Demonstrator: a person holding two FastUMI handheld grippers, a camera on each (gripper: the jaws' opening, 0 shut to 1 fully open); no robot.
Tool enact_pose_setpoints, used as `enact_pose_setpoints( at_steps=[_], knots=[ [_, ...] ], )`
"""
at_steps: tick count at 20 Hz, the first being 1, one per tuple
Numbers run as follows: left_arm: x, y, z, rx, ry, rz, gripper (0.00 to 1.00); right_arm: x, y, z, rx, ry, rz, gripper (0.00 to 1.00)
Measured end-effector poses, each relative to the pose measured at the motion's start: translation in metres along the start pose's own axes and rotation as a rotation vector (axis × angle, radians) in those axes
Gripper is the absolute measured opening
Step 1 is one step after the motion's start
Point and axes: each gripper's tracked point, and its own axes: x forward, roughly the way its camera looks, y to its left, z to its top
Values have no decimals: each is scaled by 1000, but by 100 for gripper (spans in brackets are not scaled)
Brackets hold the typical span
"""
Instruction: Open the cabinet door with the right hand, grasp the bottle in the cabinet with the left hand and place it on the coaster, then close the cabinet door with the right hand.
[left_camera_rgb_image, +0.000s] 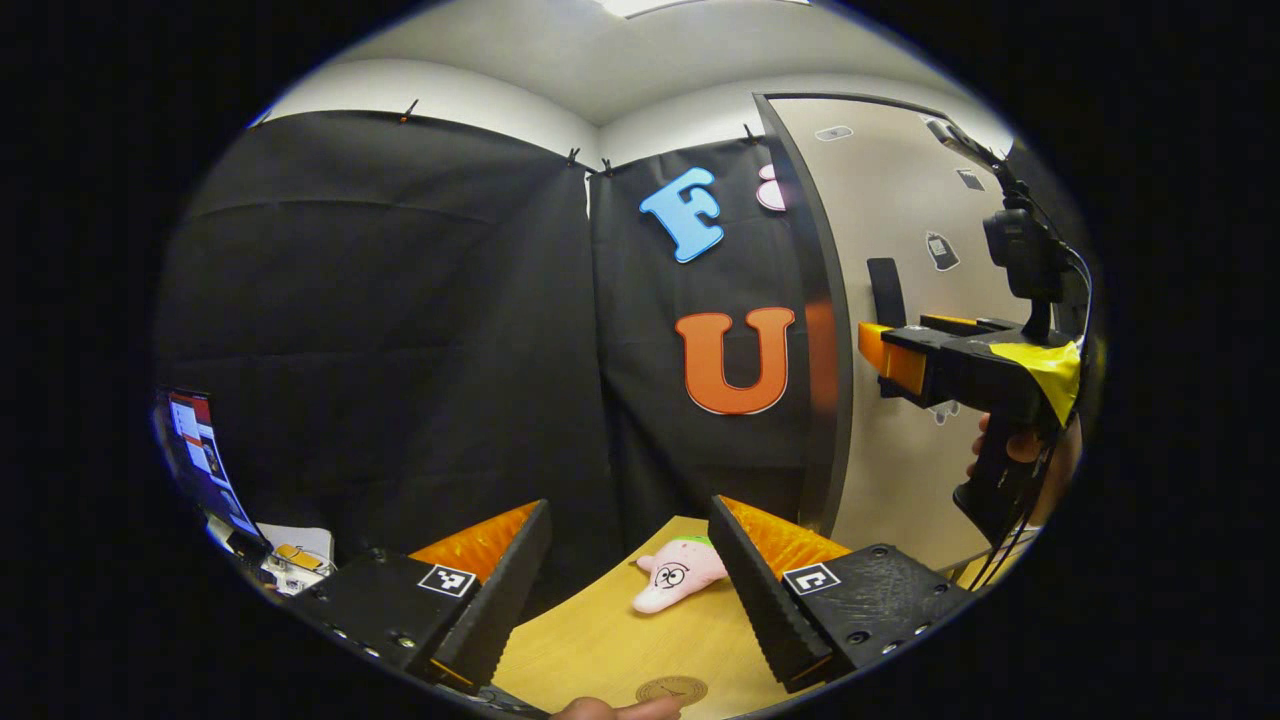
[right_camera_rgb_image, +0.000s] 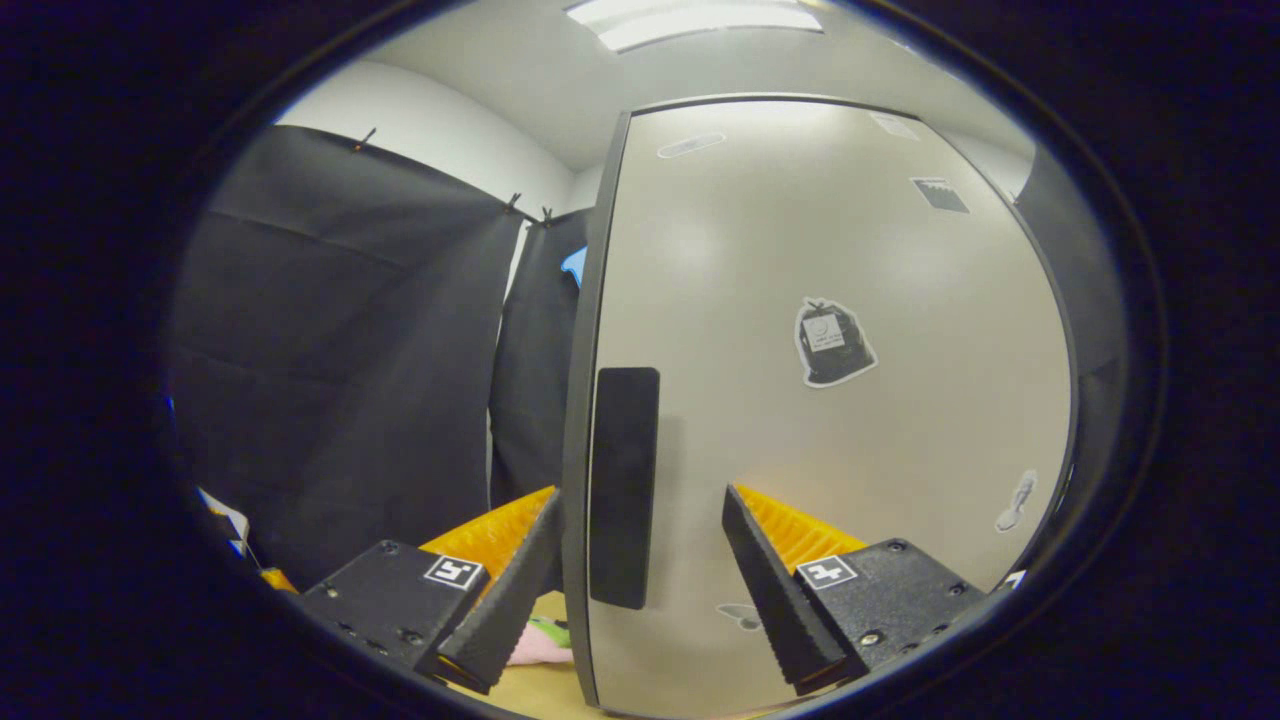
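Black cloth hangs across the back of the booth, with a pale wall and ceiling above it.

In the left gripper view, a wooden table (left_camera_rgb_image: 600, 640) fills the lower centre. A pink plush toy (left_camera_rgb_image: 678, 572) lies on it, and nearer the bottom edge sits a round brown coaster (left_camera_rgb_image: 672, 690), with a fingertip (left_camera_rgb_image: 610, 709) just beside it at the very bottom. The left gripper (left_camera_rgb_image: 630, 585) hangs above the table, its fingers spread wide with nothing between them. At the lower left edge a screen (left_camera_rgb_image: 200, 455) glows above some clutter. To the right stands the cabinet door (left_camera_rgb_image: 900, 230), pale with a dark edge and a dark handle (left_camera_rgb_image: 885, 292). The right gripper (left_camera_rgb_image: 885, 355), held by a hand (left_camera_rgb_image: 1010, 445), reaches toward that handle from the right of the frame; I cannot tell from here whether it touches.

In the right gripper view, the door (right_camera_rgb_image: 830, 300) takes up the centre and right, closed or nearly so. Its handle (right_camera_rgb_image: 623, 487) stands upright between the wide-spread fingers of the right gripper (right_camera_rgb_image: 640, 580), which do not press on it. A dark sticker (right_camera_rgb_image: 833, 343) sits mid-door. The bottle is hidden from sight.
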Motion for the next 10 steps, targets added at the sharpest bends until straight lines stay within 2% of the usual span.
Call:
enact_pose_setpoints(
  at_steps=[2,3,4,5,6,8,10],
  knots=[
    [6,3,4,2,-6,-5,96,4,4,-3,-92,-7,1,96],
    [9,2,3,3,-3,-14,95,9,12,-13,-135,33,36,92],
    [11,-1,1,6,3,-23,95,13,14,-23,-165,94,53,84],
    [12,-3,-3,10,12,-34,95,9,11,-15,-178,72,33,67],
    [12,-6,-6,12,20,-48,95,14,3,-14,-174,95,13,60],
    [13,-10,-6,12,18,-72,95,15,4,-17,-110,121,40,38],
    [16,-15,-7,1,17,-95,95,12,5,-17,-95,151,49,33]
  ],
)
